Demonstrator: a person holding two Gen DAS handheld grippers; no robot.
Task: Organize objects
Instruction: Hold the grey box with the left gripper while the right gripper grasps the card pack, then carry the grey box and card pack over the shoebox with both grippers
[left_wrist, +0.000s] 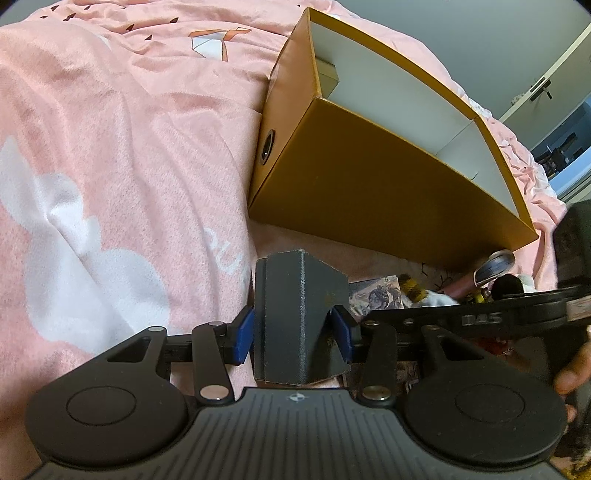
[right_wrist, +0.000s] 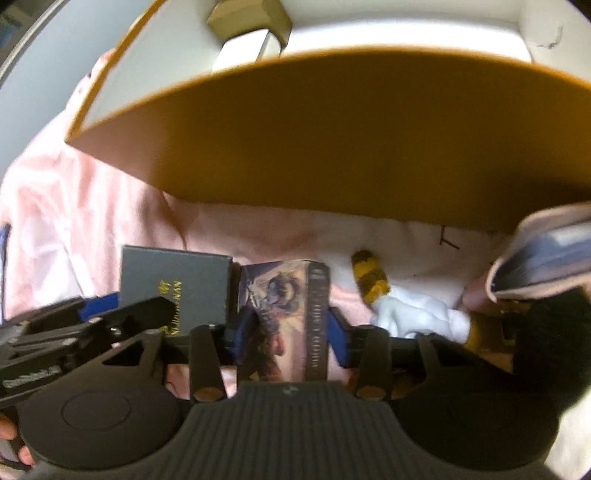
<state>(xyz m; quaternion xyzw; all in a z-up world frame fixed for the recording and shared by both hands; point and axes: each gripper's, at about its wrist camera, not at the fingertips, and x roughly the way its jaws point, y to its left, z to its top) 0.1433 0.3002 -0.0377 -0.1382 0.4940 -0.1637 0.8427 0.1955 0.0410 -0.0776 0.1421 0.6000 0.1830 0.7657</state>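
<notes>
— Clamped in the left gripper (left_wrist: 300, 334): a grey box (left_wrist: 299, 317), blue pads pressing both sides, held above the pink bedspread (left_wrist: 122, 147).
— And the right gripper (right_wrist: 284, 332)?
— Closed around an illustrated box (right_wrist: 284, 314), pads against both its faces; looks gripped, though blurred.
— Anything already put away?
— Only one small beige box (right_wrist: 251, 16), lying in a far corner of the orange carton (left_wrist: 388, 177). Rest of the white interior bare.
— So barely started?
— Seems so. Two boxes in hand, neither over the carton's rim yet.
— More left on the bed?
— Yes: a striped yellow-brown soft piece (right_wrist: 371, 280) joined to something white, a pink-edged wallet-like thing (right_wrist: 546, 254) at the right, dark bits beyond. Hard to name exactly.
— Next, probably?
— Lifting both boxes over the near wall and setting them beside the beige one.
</notes>
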